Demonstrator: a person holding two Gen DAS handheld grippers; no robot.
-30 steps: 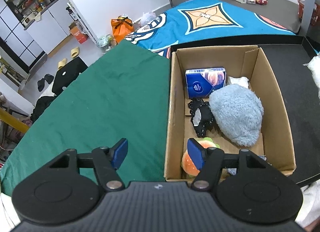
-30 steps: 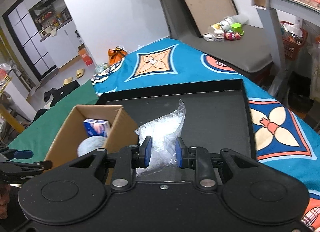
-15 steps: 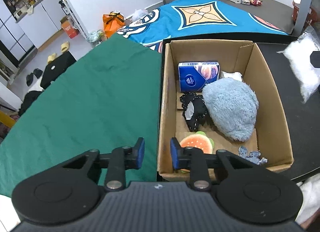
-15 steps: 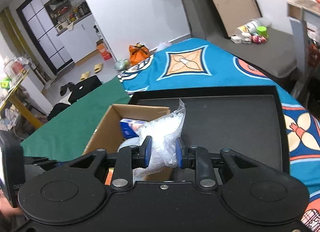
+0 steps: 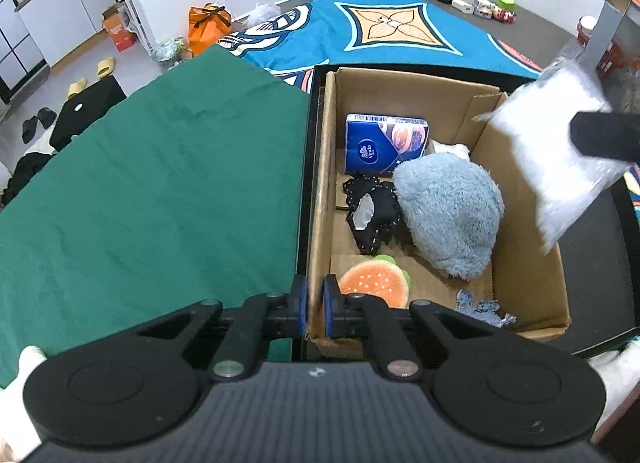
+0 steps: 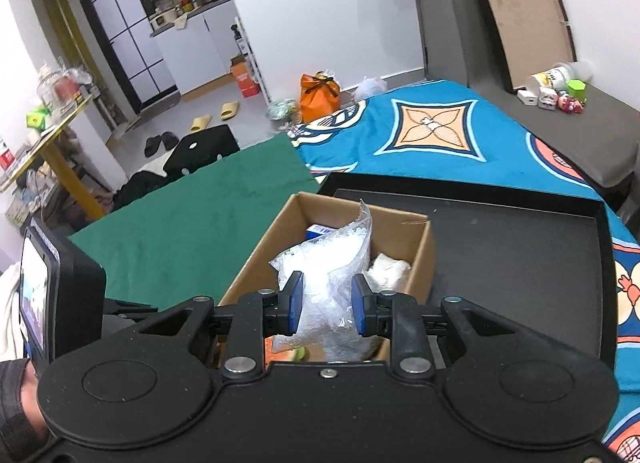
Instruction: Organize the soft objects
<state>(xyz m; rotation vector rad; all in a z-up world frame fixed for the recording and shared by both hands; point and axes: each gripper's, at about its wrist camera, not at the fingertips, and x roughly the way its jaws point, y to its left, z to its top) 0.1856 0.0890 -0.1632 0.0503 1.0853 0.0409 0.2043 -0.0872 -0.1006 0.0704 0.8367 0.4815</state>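
Now, in your left wrist view, your left gripper (image 5: 315,305) has just been closing and its two blue pads pinch the near left wall of the one cardboard box (image 5: 526,283). Inside that box you can count six soft things: one blue tissue pack (image 5: 384,143), one white cloth wad (image 5: 450,148) behind it, one black lace-edged piece (image 5: 370,215), one grey-blue plush (image 5: 450,215), one burger-shaped plush (image 5: 374,282) just beside your pads, and one small blue-grey scrap (image 5: 484,306) near the front wall. One clear plastic bag (image 5: 560,151) of white filling hangs above the box's right wall. The box sits on one black tray (image 5: 592,287), beside one green cloth (image 5: 152,191).

From your right wrist view, your right gripper (image 6: 326,307) is pressed onto that same plastic bag (image 6: 328,267), one pad on each side, holding it over the box (image 6: 424,259). The tissue pack (image 6: 316,231) and cloth wad (image 6: 390,267) peek out behind the bag. One patterned blue blanket (image 6: 440,135) lies beyond.
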